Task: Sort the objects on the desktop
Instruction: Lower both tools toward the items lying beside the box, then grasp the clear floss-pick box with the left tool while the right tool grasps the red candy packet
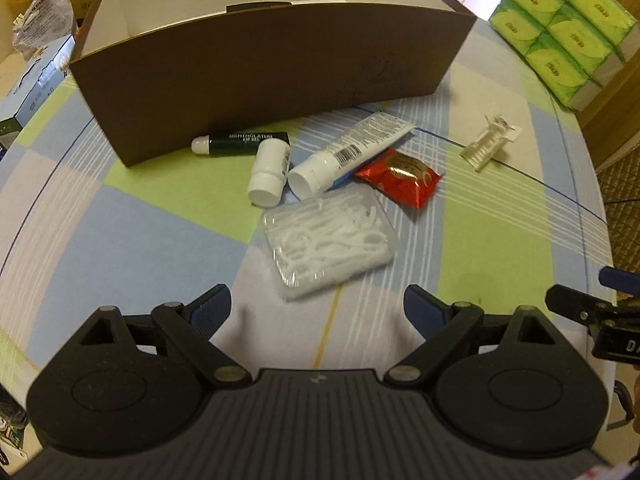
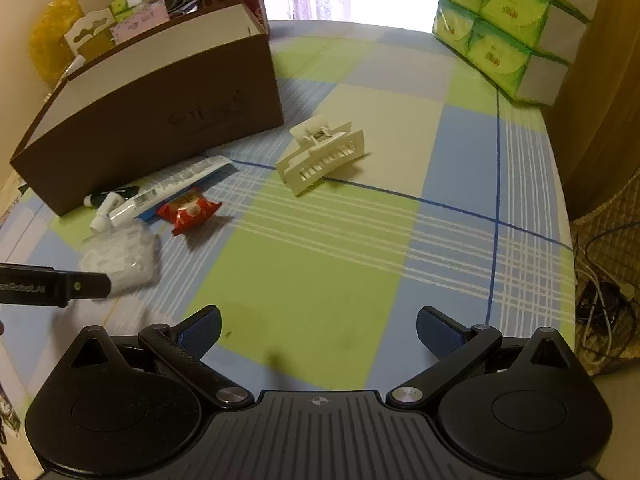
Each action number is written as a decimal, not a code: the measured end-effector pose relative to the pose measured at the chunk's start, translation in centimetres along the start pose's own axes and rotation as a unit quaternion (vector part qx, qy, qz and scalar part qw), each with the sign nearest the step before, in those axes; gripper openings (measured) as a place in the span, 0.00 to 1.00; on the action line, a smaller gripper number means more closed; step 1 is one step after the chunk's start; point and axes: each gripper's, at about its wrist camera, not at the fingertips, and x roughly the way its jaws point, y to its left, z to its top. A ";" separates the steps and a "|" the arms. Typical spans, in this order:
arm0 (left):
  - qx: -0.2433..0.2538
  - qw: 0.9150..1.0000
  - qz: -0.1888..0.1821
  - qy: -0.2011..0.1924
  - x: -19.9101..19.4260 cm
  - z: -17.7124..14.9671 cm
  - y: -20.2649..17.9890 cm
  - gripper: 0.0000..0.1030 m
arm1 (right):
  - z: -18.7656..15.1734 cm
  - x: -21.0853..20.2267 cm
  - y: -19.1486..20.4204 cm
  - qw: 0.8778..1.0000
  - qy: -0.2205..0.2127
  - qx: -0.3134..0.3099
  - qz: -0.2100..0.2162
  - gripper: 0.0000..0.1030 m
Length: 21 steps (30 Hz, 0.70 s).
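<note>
An empty brown box (image 1: 260,64) with a white inside stands at the back of the checked tablecloth; it also shows in the right wrist view (image 2: 152,108). In front of it lie a lip balm stick (image 1: 240,142), a small white bottle (image 1: 269,172), a white tube (image 1: 348,152), a red snack packet (image 1: 400,178) and a clear case of floss picks (image 1: 330,246). A cream hair claw clip (image 2: 322,156) lies apart to the right. My left gripper (image 1: 318,310) is open just short of the floss case. My right gripper (image 2: 318,330) is open and empty over bare cloth.
Stacked green tissue packs (image 2: 508,20) stand at the back right corner. Bags and small boxes (image 2: 100,28) crowd behind the brown box. The table's right edge (image 2: 568,208) drops off to cables on the floor.
</note>
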 end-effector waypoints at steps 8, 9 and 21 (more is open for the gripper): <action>0.006 1.000 0.019 0.012 2.6 2.0 -1.8 0.89 | 0.1 1.0 -1.3 1.000 0.015 0.020 -0.010 0.98; 0.007 1.000 0.023 0.013 2.9 2.1 -2.0 0.89 | 0.2 1.1 -1.5 1.000 0.015 0.023 -0.010 0.98; -0.008 0.999 0.028 0.016 4.7 2.7 -1.2 0.88 | 2.1 2.3 -0.2 0.999 -0.007 -0.002 0.037 0.98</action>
